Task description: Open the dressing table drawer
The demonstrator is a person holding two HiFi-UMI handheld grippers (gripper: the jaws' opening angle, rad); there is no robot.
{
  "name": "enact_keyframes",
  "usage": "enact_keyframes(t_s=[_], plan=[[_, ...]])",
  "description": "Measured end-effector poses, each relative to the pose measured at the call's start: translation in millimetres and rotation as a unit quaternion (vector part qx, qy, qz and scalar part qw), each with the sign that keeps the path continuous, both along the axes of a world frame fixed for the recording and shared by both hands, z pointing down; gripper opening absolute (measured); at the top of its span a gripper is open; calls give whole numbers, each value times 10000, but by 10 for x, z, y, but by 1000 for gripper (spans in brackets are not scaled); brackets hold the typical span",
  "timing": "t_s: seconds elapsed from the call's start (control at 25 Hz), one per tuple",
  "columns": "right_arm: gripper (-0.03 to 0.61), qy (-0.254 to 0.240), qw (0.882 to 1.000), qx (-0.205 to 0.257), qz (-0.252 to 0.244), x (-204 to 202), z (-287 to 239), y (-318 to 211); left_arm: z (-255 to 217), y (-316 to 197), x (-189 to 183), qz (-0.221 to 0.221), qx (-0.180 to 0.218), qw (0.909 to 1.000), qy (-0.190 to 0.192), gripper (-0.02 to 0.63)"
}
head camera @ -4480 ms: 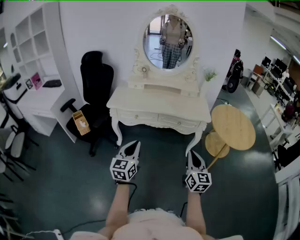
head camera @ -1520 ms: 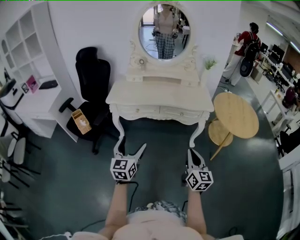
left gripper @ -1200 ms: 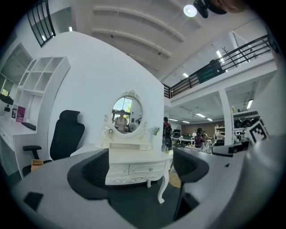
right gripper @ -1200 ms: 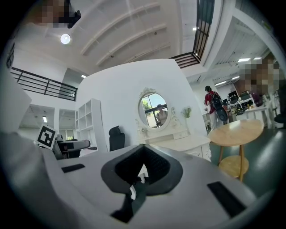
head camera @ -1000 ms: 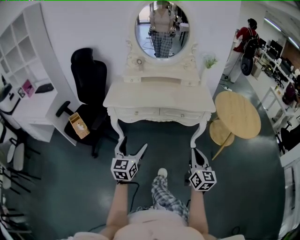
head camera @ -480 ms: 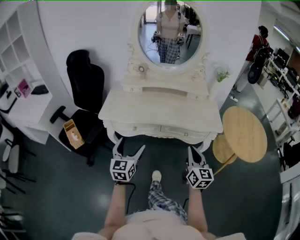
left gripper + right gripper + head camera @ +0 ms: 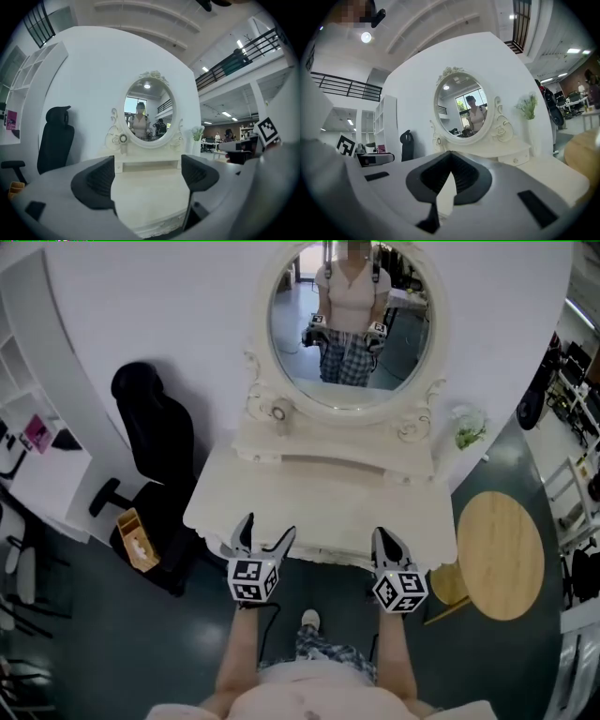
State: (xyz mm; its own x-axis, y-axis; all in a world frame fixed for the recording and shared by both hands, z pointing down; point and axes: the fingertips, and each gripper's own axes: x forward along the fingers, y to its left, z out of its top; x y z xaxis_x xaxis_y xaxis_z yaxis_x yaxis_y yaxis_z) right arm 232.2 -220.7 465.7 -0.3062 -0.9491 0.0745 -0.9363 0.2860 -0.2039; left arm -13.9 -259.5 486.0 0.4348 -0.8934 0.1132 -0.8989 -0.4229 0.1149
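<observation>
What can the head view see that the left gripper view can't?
Only the head view shows the round wooden table, the person's shoe and the dark floor underneath.

Only the left gripper view shows the high ceiling with its lights and the black balcony railing.

Both show the oval mirror, the white dressing table, the black chair, the little plant and the left gripper, with its jaws apart and nothing between them.
</observation>
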Motion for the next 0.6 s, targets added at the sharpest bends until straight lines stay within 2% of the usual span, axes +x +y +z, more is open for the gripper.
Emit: enact_keyframes(t_s=[0.16,0.6], plan=[[14,-2,9999,-9,-154,-77,-62,-519,-27,-436,-31,-168,-66,9998,0,425],[14,-2,9997,-65,-253,-280,-50,-1159,32,-1091,-149,-199,-181,9996,-63,425]])
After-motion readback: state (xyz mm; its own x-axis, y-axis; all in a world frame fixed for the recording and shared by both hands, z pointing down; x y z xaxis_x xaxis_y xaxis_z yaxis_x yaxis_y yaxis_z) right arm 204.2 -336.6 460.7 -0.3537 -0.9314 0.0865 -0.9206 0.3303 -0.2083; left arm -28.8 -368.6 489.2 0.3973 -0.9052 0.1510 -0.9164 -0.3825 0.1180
